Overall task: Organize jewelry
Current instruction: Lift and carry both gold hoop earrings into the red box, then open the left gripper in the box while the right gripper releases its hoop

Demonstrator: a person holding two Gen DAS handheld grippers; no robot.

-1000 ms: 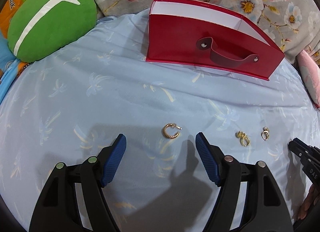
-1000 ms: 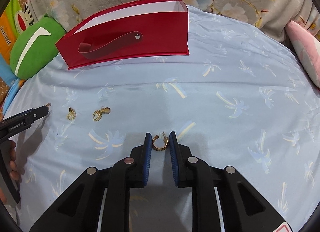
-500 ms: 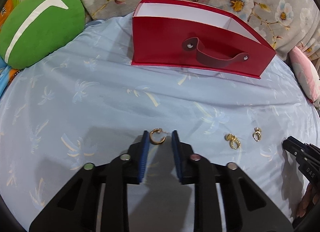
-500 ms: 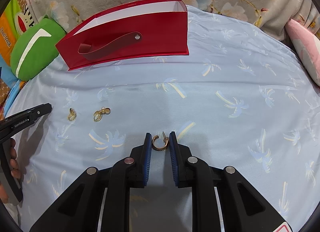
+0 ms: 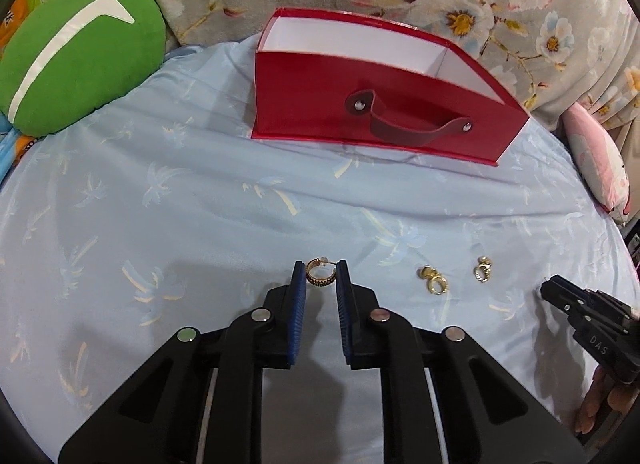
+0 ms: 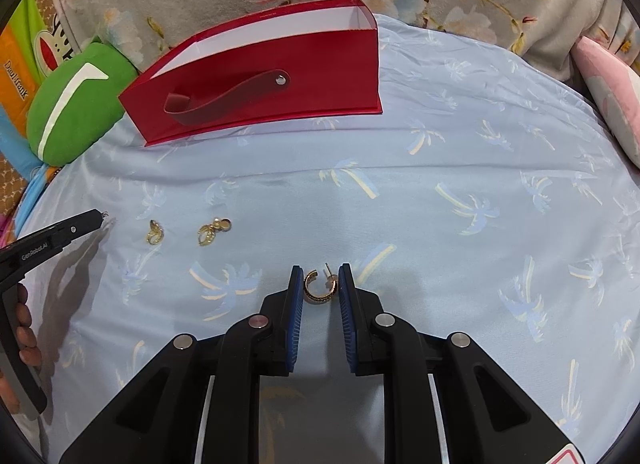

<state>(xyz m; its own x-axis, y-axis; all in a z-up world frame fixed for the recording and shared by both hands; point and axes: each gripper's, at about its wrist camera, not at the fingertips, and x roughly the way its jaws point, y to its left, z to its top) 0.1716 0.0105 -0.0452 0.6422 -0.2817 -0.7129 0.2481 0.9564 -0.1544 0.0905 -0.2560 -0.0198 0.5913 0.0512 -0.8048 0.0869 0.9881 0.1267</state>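
With each gripper's jaws clamped on one hoop earring [image 5: 320,277] | two earrings [image 5: 434,279] loose | one red box [image 5: 360,104]

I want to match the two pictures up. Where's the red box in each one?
Left wrist view: the red box stands at top centre, with its long front facing the camera.
Right wrist view: the red box is in the upper part, left of centre, and looks slanted.
Shared landmark: the green cushion sits left of the box in both views.
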